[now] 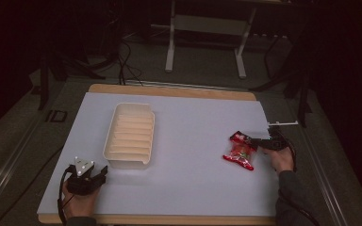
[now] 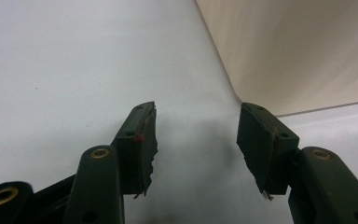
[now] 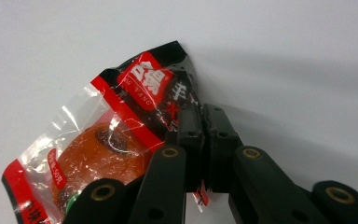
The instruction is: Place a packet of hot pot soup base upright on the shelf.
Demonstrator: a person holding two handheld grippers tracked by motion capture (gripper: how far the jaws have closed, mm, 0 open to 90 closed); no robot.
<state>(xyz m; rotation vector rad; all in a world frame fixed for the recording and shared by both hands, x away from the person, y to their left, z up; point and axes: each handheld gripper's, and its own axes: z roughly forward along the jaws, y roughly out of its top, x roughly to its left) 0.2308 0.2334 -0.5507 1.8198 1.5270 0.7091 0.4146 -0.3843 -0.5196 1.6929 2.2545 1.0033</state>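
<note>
A red and clear snack packet (image 1: 240, 151) with an orange food inside lies on the white table sheet (image 1: 193, 141) at the right. My right gripper (image 1: 259, 142) reaches it from the right, and in the right gripper view the jaws stand pressed together on the packet's (image 3: 116, 126) black top edge: the right gripper (image 3: 203, 122) is shut on it. A cream ribbed tray (image 1: 129, 135) stands left of centre. At the front left my left gripper (image 1: 99, 175) rests on the sheet near the tray's front corner; its jaws (image 2: 196, 133) are open and hold nothing, the tray wall (image 2: 298, 51) just beyond.
The sheet covers a wooden table (image 1: 169, 89). A white metal stand (image 1: 207, 28) and cables stand on the dark floor beyond the far edge. A small white piece (image 1: 283, 123) lies at the sheet's right edge near my right hand.
</note>
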